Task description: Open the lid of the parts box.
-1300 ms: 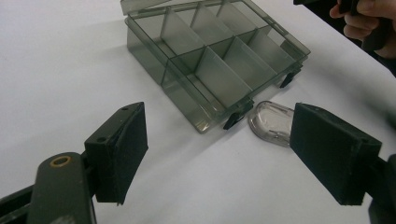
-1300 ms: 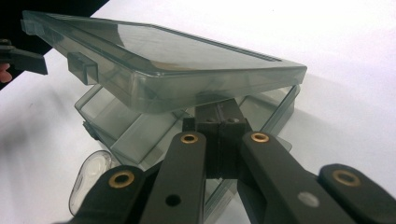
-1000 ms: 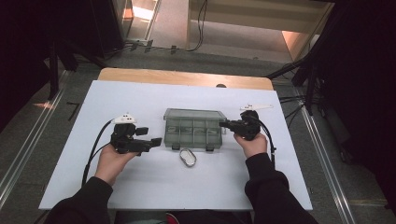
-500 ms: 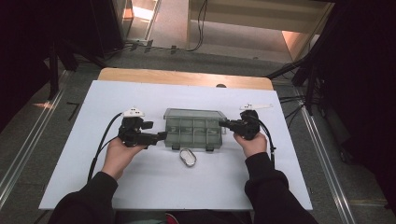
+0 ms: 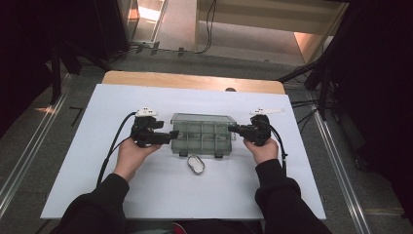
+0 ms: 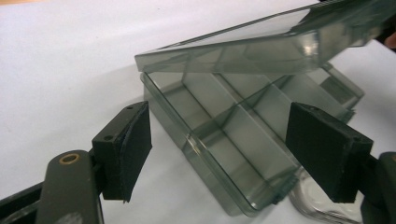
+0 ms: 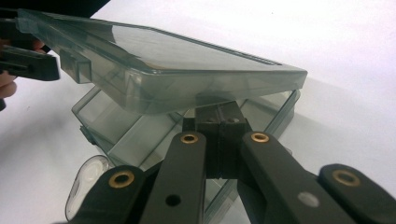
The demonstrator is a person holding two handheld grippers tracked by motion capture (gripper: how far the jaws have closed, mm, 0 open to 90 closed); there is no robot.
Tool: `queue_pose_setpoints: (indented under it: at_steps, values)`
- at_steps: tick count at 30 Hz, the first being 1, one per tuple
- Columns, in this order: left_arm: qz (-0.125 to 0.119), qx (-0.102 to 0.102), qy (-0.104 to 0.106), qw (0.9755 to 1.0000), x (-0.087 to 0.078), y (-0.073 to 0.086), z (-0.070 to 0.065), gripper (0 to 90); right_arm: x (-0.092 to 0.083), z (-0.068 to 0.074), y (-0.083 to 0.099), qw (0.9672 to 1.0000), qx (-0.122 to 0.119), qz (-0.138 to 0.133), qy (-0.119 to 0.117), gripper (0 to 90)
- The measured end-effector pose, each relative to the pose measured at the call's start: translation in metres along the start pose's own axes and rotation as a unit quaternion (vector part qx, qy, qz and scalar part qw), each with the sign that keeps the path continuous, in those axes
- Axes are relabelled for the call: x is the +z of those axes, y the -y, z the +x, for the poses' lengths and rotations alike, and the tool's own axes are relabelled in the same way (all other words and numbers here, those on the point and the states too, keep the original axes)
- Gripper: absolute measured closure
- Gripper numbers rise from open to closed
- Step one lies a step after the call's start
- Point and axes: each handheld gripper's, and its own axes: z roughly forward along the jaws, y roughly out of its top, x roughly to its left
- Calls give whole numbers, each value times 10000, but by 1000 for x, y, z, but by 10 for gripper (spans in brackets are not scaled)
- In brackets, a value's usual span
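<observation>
A translucent grey compartment box (image 5: pixel 203 134) lies in the middle of the white sheet. Its lid (image 7: pixel 187 70) is hinged up a little above the divided base (image 6: pixel 224 140). My right gripper (image 5: pixel 234 129) is shut, and its joined tips (image 7: pixel 217 119) sit just under the lid's edge at the box's right end. My left gripper (image 5: pixel 168 136) is open at the box's left end. In the left gripper view its pads (image 6: pixel 128 149) stand wide on either side of the base's near corner without touching it. A small clear oval piece (image 5: pixel 196 164) lies on the sheet in front of the box.
The white sheet (image 5: pixel 97 170) covers a wooden table whose far edge (image 5: pixel 195 80) shows behind it. A cable (image 5: pixel 114 146) trails from the left gripper across the sheet. Dark stands and floor rails surround the table.
My left gripper has moved right across the sheet up to the box's left end, so its open jaws now flank that corner. The right gripper has stayed in place.
</observation>
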Motion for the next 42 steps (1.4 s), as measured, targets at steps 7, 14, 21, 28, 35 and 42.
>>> queue_pose_setpoints:
  at_steps: [7, 14, 21, 28, 35, 42]
  values:
    - [-18, -35, -138, 9999, 8, 0, 8, 258, 1, 1, 0, 10000, -9, -10, 12, 874]
    - [81, 51, -231, 9997, 21, -6, 11, 305, 1, 1, 0, 10000, -34, 4, 23, 874]
    - [96, 0, -126, 9999, 27, -10, 16, 458, 1, 1, 0, 10000, -20, -1, 22, 874]
    - [72, -43, -168, 9998, 26, -14, 18, 567, 1, 1, 1, 10000, -25, 2, 29, 874]
    - [118, -12, -43, 9999, 26, -15, 19, 614, 1, 0, 3, 10000, -50, 69, 52, 798]
    - [106, -22, -47, 9999, 26, -15, 19, 610, 1, -3, 8, 9998, -19, 87, 175, 748]
